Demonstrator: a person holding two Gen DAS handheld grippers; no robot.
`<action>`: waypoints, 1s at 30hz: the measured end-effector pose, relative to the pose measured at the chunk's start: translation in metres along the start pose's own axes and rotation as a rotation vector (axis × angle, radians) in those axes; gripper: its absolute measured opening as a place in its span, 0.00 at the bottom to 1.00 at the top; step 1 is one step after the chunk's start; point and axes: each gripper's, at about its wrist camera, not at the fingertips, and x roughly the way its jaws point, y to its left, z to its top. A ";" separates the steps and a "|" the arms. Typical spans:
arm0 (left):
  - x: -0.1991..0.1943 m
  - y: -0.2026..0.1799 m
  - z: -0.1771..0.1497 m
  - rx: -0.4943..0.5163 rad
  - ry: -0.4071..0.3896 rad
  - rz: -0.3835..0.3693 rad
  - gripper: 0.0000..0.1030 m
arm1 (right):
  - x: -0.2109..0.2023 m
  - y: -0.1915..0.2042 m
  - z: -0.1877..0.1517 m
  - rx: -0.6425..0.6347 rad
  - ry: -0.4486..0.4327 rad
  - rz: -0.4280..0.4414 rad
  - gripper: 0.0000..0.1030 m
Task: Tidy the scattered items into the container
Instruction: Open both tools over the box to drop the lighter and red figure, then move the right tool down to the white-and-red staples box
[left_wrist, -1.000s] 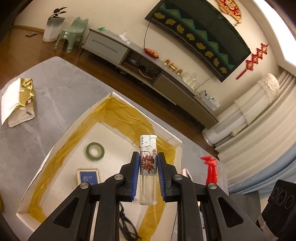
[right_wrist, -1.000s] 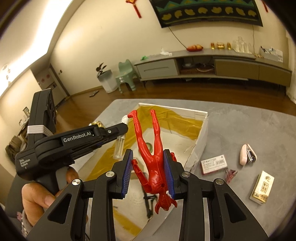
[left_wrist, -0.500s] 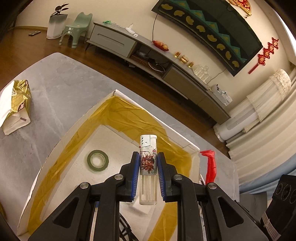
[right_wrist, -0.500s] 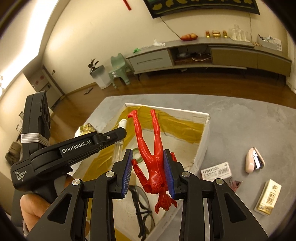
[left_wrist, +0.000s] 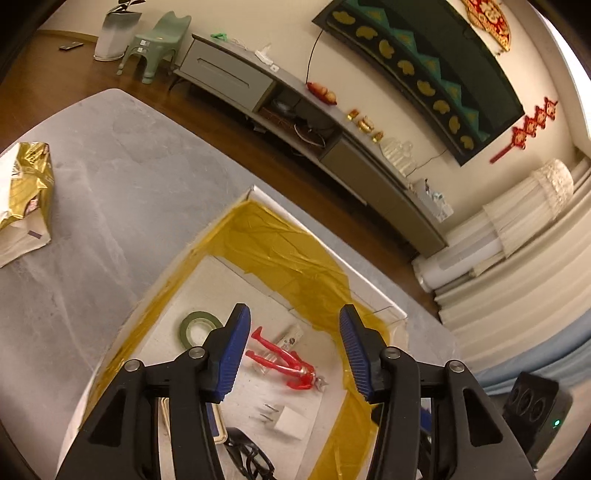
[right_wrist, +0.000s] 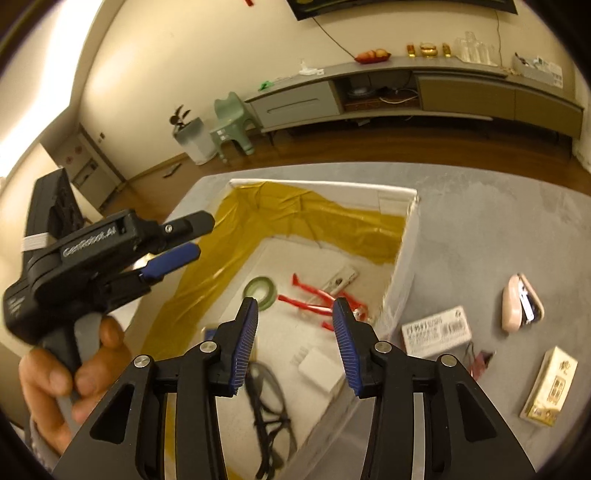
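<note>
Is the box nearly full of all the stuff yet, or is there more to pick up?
Partly done. The red figure, lighter, green tape roll, white plug and glasses lie in the box. Both the left gripper and right gripper are open and empty. Left on the table: the pink stapler, white packet, yellow box and gold bag.

You have a red toy figure and a green tape roll on the white floor of a box lined with mustard-yellow tape. Your grippers' pads are ribbed blue on black arms. Outside lie a pink stapler and a gold-and-white packet on grey.
</note>
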 end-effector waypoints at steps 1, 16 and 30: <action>-0.002 -0.001 -0.001 0.006 -0.001 0.006 0.49 | -0.007 0.000 -0.004 0.001 -0.004 0.015 0.44; -0.007 -0.048 -0.047 0.236 0.000 0.137 0.51 | -0.079 0.019 -0.061 -0.223 -0.052 0.124 0.44; -0.012 -0.086 -0.080 0.350 0.019 0.103 0.51 | -0.084 -0.031 -0.077 -0.120 -0.058 0.111 0.44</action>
